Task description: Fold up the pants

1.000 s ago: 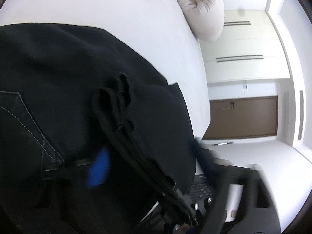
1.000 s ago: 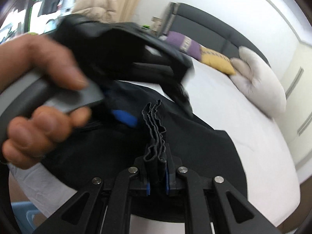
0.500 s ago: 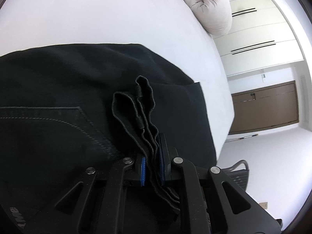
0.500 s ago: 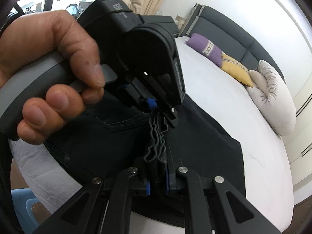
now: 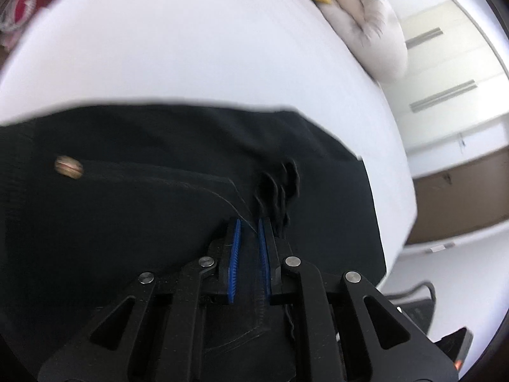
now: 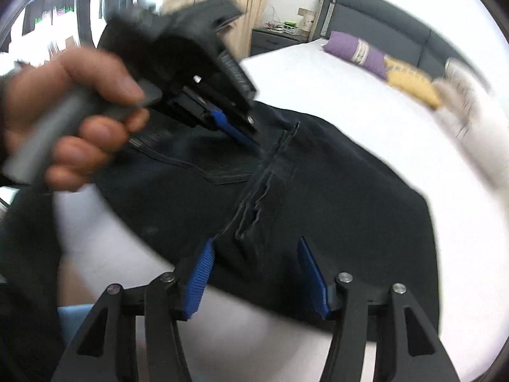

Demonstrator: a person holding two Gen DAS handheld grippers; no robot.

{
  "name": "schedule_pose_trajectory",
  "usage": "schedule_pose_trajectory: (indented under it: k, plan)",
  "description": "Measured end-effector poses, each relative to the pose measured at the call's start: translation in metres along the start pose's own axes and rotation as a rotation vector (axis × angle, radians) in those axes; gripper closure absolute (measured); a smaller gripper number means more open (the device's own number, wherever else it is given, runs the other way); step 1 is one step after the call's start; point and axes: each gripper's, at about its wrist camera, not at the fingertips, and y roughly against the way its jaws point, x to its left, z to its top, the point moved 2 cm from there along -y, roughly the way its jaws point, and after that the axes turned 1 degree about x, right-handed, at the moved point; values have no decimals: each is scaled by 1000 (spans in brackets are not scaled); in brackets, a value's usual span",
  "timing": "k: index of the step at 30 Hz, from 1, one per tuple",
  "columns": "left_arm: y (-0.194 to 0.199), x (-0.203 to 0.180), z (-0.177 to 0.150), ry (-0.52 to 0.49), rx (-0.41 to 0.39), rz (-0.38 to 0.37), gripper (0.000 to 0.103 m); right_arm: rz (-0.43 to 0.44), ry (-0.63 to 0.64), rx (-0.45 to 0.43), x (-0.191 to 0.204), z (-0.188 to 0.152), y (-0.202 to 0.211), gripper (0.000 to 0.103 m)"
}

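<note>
Black pants [image 6: 334,197] lie folded on the white bed [image 6: 302,86]; they also show in the left wrist view [image 5: 143,207]. The bunched leg hems [image 6: 254,203] rest on top of the fold, free of both grippers. My right gripper [image 6: 254,254] is wide open just behind the hems, blue pads apart. My left gripper [image 5: 248,232] has its blue pads slightly parted with nothing pinched, the hems [image 5: 280,187] just ahead of it. It also shows in the right wrist view [image 6: 235,127], held by a hand [image 6: 73,121] above the pants.
Purple [image 6: 356,51], yellow [image 6: 413,86] and pale cushions [image 5: 372,22] lie at the bed's head by a dark headboard [image 6: 381,22]. White closets and a brown door [image 5: 461,197] stand beyond the bed's edge. A nightstand [image 6: 273,41] is by the curtain.
Both grippers were shut on the bunched hems; both have now opened and let go. The hems lie on the folded pants and the grippers have drawn back a little.
</note>
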Motion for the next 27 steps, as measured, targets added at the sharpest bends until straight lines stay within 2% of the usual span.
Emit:
schedule_pose_trajectory:
  k: [1,3,4,6,8,10,11,12,15,19,20,21,24,27]
  plan:
    - [6,-6,2,-24,-19,9,92,72,-43,-1,-10,-1,7,46]
    - [9,-29,6,-98,-41,5,92,229,-205,-13,-54,-3,24,59]
    - [8,-41,4,-134,-44,-11,92,296,-294,-18,-82,-4,28,62]
    - [-3,-69,-7,-226,-22,-38,92,372,-415,-48,-132,-6,33,70]
    - [-22,-85,-20,-301,14,-9,92,435,-509,-78,-177,-4,30,76]
    - [-43,-82,-32,-327,55,53,92,510,-623,-90,-226,-1,16,78]
    - [-49,-77,-36,-322,70,58,92,557,-661,-82,-243,0,5,80]
    - [-53,-72,-41,-329,68,50,92,546,-694,-78,-262,3,-8,80]
    - [-52,-68,-46,-379,52,42,92,571,-752,-20,-287,12,-46,80]
    - [-57,-64,-46,-361,62,27,92,592,-813,47,-301,16,-96,80]
    - [-58,-62,-45,-353,60,17,92,584,-829,70,-301,10,-104,85]
    - [-63,-63,-52,-348,61,10,92,585,-854,97,-303,3,-114,96]
    - [-69,-59,-48,-338,60,-6,92,636,-891,99,-291,-23,-111,98]
    - [-65,-55,-44,-332,54,-15,92,634,-858,120,-272,-34,-94,98]
